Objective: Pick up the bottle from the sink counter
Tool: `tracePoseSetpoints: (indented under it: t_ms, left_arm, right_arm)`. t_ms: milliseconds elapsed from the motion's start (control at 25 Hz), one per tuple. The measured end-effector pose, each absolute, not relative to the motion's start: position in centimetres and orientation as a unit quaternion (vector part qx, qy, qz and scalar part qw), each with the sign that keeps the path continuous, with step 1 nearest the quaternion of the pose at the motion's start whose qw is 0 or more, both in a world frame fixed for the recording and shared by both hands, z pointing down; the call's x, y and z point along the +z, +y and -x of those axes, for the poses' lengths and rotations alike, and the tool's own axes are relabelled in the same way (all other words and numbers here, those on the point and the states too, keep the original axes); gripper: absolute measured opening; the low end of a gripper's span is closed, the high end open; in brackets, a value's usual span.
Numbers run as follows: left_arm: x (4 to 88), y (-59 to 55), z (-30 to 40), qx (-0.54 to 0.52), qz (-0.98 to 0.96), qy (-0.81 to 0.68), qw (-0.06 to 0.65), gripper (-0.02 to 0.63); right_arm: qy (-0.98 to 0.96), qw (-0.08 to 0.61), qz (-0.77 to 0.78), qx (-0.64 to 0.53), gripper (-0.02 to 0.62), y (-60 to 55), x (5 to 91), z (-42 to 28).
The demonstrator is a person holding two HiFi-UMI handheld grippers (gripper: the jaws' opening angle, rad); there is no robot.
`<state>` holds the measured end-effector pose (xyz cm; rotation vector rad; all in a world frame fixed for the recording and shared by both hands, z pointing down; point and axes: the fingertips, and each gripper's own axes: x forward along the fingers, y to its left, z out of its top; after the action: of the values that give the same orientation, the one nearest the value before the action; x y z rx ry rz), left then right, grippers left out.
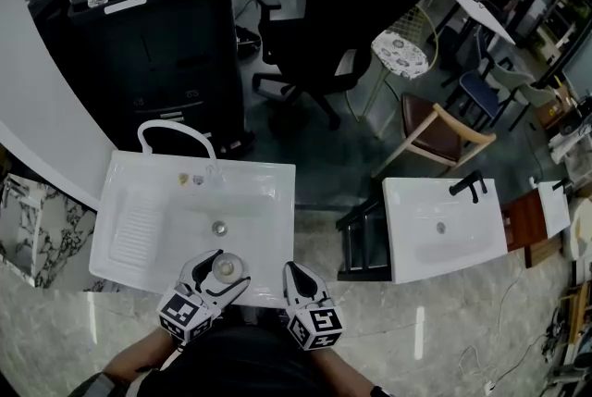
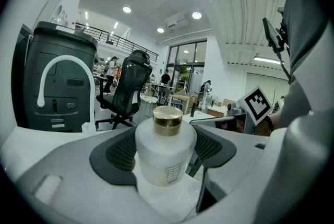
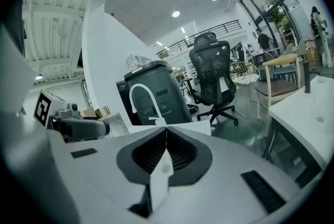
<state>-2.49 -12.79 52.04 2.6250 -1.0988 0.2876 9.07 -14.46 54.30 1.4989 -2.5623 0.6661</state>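
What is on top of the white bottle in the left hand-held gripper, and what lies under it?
A gold cap tops the bottle. Under it, white sink counter shows; the left hand-held gripper covers part of its base.

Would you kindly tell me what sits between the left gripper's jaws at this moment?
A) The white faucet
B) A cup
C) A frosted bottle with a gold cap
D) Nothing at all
C: in the left gripper view the bottle stands between the jaws of the left gripper, whose pads press on both of its sides.
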Motion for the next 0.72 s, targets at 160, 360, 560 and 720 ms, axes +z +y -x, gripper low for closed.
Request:
tracePoseSetpoints:
  t_ms: [160,360,560,720]
  left_arm:
    - [51.4,-12.3,2.0,0.097,-0.913,-0.373,0.132,0.334]
    - [51.3,-12.2,1.6,0.096,-0.916,-0.367,0.132,0.334]
    - [51.3,-12.0,1.3,0.095,-0.918,-0.361,0.132,0.334]
    - [51.7,-11.9,1.3,0.1,-0.918,-0.359,0.135,0.334]
  right_arm:
    - [-0.843,0.048,-0.491,0.215,0.008,-14.4,54.0,-9.1]
    - [-0.843,0.048,-0.491,0.213,0.008,-14.3,54.1,-9.0]
    - [-0.842,0.04,-0.493,0.215,0.008,-14.2,53.9,-9.3]
    - [-0.843,0.039,-0.492,0.214,0.008,-14.4,53.8,-9.1]
